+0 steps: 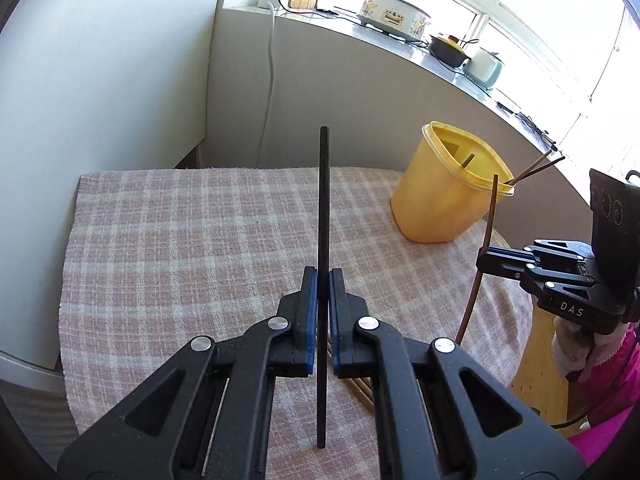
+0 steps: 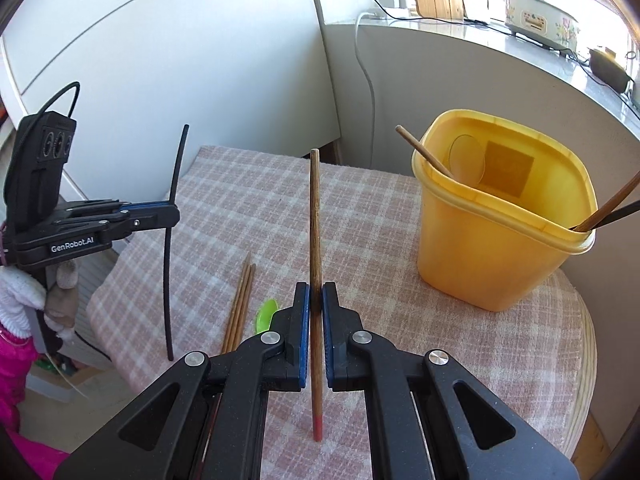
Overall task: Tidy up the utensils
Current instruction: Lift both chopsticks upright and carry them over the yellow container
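My left gripper [image 1: 323, 280] is shut on a black chopstick [image 1: 323, 200] and holds it upright above the checked cloth. It also shows in the right wrist view [image 2: 174, 214] with the black chopstick [image 2: 176, 184]. My right gripper [image 2: 316, 292] is shut on a brown wooden chopstick [image 2: 315, 220] with a red end, held upright; it also shows in the left wrist view [image 1: 482, 258]. A yellow plastic container [image 2: 500, 232] stands at the right and holds several chopsticks [image 2: 608, 204] and a spoon. It also shows in the left wrist view [image 1: 444, 200].
Three wooden chopsticks [image 2: 240, 304] and a green spoon [image 2: 267, 312] lie on the pink checked cloth [image 2: 248, 208]. A white wall and a ledge with cookers [image 1: 394, 14] stand behind the table. The table's round edge [image 2: 584, 360] is at the right.
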Tool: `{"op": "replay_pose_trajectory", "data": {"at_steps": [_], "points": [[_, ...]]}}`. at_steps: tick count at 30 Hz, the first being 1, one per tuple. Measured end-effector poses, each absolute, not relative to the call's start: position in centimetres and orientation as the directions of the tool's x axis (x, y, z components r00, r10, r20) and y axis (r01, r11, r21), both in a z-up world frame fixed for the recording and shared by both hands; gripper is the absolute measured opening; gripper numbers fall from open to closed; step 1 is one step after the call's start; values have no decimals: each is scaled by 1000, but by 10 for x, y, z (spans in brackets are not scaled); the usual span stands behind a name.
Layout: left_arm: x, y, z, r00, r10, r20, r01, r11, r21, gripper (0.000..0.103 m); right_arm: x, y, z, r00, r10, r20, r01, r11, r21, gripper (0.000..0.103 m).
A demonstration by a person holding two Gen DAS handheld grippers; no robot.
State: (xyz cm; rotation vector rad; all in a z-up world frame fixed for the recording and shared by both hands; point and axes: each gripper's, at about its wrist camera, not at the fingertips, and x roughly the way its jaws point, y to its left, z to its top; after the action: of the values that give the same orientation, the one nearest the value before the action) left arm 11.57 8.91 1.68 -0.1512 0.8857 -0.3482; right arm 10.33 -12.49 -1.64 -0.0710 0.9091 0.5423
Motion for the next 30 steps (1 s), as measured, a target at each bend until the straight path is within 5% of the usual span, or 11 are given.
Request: {"op": "replay_pose_trajectory", "data": {"at_steps": [30], "points": [[128,17,117,768,-452,-453,392,892,-226,3,92,-187,73,736,416,-534,-386,906,174,5]]}}
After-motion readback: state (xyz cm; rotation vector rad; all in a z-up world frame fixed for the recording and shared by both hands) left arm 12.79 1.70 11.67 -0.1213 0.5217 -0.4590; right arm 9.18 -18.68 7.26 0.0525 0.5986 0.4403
